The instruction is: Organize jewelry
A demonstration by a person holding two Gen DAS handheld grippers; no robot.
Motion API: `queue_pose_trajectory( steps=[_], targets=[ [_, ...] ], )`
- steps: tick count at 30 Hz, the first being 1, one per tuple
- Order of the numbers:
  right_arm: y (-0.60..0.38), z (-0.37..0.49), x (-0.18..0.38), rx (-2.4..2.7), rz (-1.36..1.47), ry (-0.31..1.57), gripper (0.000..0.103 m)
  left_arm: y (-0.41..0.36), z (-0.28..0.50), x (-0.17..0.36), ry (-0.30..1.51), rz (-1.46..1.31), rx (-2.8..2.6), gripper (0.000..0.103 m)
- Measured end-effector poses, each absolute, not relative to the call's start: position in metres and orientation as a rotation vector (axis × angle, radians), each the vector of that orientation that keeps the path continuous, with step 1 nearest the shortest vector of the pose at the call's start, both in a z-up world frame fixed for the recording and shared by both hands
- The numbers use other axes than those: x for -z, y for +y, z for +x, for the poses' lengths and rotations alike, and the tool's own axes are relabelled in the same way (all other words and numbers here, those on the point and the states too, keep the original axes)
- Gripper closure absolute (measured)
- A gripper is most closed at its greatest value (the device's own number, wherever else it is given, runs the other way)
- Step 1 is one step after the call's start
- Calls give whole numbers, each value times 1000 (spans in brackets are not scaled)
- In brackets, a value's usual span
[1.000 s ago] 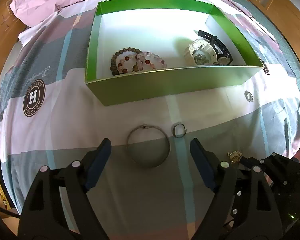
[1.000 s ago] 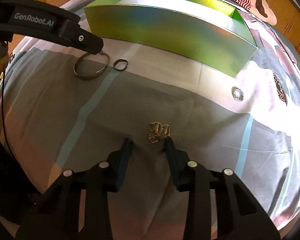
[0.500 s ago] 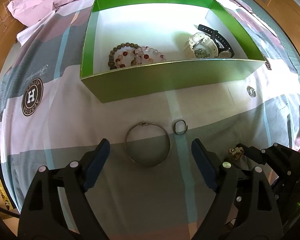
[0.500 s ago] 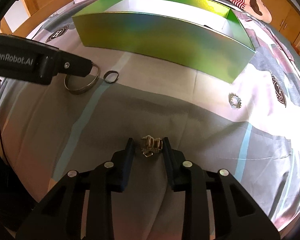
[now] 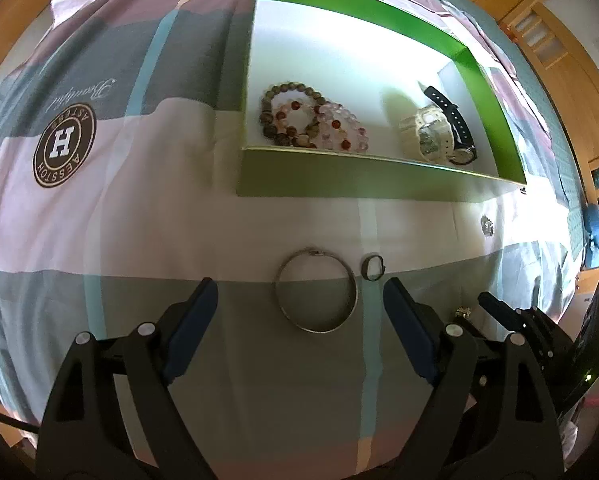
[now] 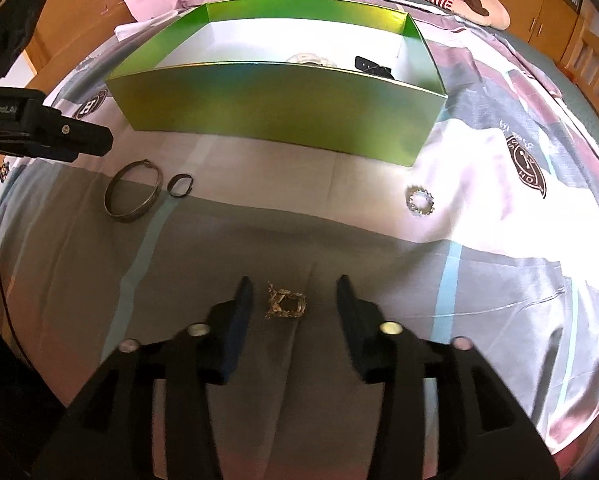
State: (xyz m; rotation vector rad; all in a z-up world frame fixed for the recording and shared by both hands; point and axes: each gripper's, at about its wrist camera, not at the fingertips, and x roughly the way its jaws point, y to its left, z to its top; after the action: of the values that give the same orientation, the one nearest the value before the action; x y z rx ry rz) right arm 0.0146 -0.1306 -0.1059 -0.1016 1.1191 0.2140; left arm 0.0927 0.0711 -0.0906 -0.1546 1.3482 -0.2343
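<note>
Watches (image 6: 341,62) half-hidden behind box wall (image 6: 275,108)

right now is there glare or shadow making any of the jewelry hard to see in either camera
Left wrist view: strong fisheye bending; sun washes out the white floor of the green box, yet the bead bracelets and watches stay readable. Right wrist view: the gold trinket lies in shadow, dim but sharp; the small silver ring sits in a bright patch with some glare.
</note>
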Motion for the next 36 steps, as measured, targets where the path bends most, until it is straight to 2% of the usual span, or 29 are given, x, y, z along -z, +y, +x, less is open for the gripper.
queue_pose_trajectory(
  steps=[2, 4, 6, 30, 36],
  targets=[
    [-132, 12, 110, -218, -107, 1122, 55, 67, 92, 94, 1356, -137, 231, 19],
    [-130, 9, 108, -230, -120, 1123, 44, 62, 91, 99, 1367, -112, 231, 19],
    [-126, 5, 109, -249, -157, 1121, 37, 54, 89, 103, 1378, -83, 237, 18],
    [-119, 12, 129, -236, -162, 1157, 37, 12, 85, 142, 1430, 128, 209, 17],
    [-117, 13, 129, -232, -163, 1160, 37, 3, 85, 148, 1429, 163, 215, 10]
  ],
)
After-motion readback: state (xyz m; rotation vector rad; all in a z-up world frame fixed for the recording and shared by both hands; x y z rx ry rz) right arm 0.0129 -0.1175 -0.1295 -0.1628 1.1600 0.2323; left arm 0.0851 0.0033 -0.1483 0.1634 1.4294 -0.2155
